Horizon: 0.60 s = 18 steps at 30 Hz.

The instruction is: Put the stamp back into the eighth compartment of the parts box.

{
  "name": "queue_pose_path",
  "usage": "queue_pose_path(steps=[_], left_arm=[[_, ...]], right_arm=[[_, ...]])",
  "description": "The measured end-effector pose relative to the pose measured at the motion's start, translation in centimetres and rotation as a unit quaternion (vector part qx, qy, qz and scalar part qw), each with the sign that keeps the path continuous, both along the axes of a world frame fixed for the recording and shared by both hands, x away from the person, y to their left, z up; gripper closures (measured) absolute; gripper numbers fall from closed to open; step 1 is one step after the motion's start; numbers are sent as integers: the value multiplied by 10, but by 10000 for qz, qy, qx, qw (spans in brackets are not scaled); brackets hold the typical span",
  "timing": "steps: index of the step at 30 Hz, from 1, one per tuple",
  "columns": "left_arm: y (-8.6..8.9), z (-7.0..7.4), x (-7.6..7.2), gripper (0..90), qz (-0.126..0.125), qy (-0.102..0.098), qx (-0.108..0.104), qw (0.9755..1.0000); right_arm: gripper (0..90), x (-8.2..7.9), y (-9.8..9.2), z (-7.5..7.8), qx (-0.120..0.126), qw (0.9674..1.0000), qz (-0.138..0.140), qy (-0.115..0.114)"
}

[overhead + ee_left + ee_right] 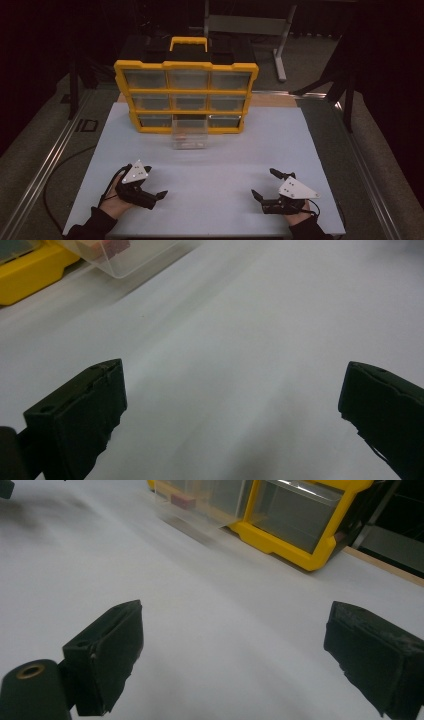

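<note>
Yellow organizer [186,95] standing upright at the far side of the white table [210,170], its clear drawers facing the person. One clear drawer [189,134], from the bottom row's middle slot, is out and rests on the table in front of the organizer; small items lie inside it, one reddish. Left tongs [161,194] and right tongs [261,185], each held in a hand near the table's front edge, well apart from the drawer, jaws spread wide and holding nothing.
</note>
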<state>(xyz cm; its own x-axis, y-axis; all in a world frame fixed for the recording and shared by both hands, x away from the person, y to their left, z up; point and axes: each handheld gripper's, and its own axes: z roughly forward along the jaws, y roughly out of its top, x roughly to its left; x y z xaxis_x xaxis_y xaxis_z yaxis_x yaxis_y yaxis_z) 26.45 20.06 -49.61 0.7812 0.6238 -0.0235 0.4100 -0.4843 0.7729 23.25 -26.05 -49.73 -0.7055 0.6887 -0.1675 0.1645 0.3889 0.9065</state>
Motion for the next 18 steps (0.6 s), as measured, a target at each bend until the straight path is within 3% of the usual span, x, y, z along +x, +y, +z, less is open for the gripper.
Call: queue_pose_path(steps=[15, 18], left_arm=[[0, -2, 1, 0, -46, 121, -41, 9999], [-2, -1, 0, 4, -98, 157, 46, 9998]], right_arm=[[90, 0, 0, 0, -3, 10000, 15, 28], [89, 0, 0, 0, -3, 10000, 11, 23]])
